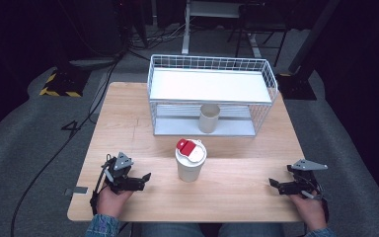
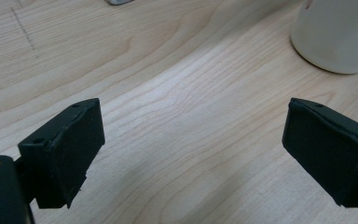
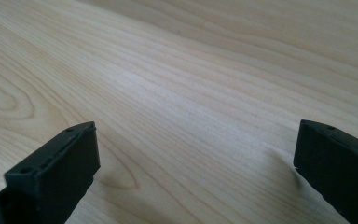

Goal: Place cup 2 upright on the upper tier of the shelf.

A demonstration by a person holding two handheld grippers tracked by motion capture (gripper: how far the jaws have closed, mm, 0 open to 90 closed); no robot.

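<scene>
Two spread grippers (image 1: 145, 177) (image 1: 272, 183) flanking cup (image 1: 190, 163)

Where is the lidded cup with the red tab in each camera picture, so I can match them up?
High view: the lidded cup stands mid-table, in front of the wire rack, between the left tongs and right tongs.
Left gripper view: its white base sits at the top right corner.
Right gripper view: not in it.
Shared landmark: the wooden tabletop.
</scene>
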